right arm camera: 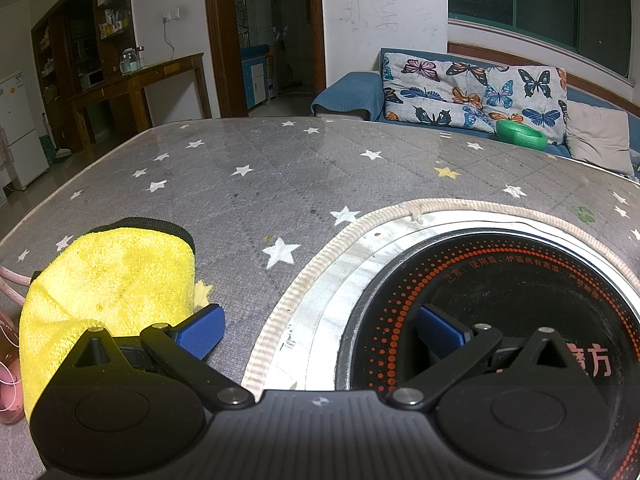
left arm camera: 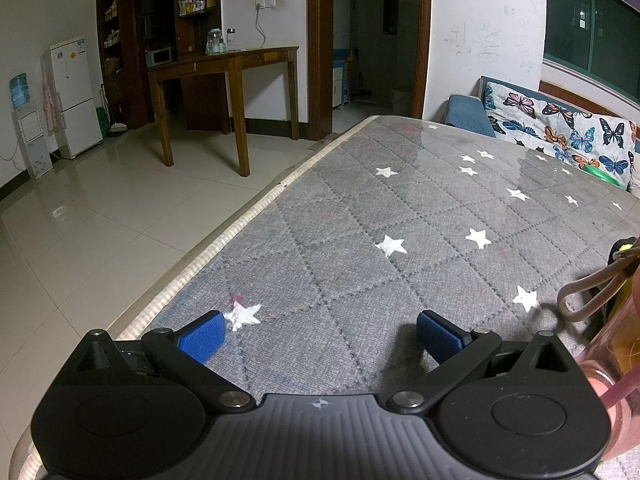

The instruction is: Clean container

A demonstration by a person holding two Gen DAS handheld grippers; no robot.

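Observation:
A pink see-through container [left arm camera: 618,364] with a beige cord loop [left arm camera: 588,292] stands at the right edge of the left wrist view, just right of my left gripper [left arm camera: 320,334], which is open and empty above the grey star-patterned table cover [left arm camera: 360,208]. The container also shows at the far left of the right wrist view [right arm camera: 8,372]. A yellow cloth [right arm camera: 108,292] lies on the table just left of my right gripper [right arm camera: 320,332], which is open and empty. Its left fingertip [right arm camera: 202,330] is next to the cloth's edge.
A round black induction hob [right arm camera: 500,292] is set into the table under my right gripper's right finger. A green bowl [right arm camera: 520,134] sits at the far table edge by a sofa with a butterfly cushion [right arm camera: 472,92]. The table's left edge [left arm camera: 224,240] drops to tiled floor.

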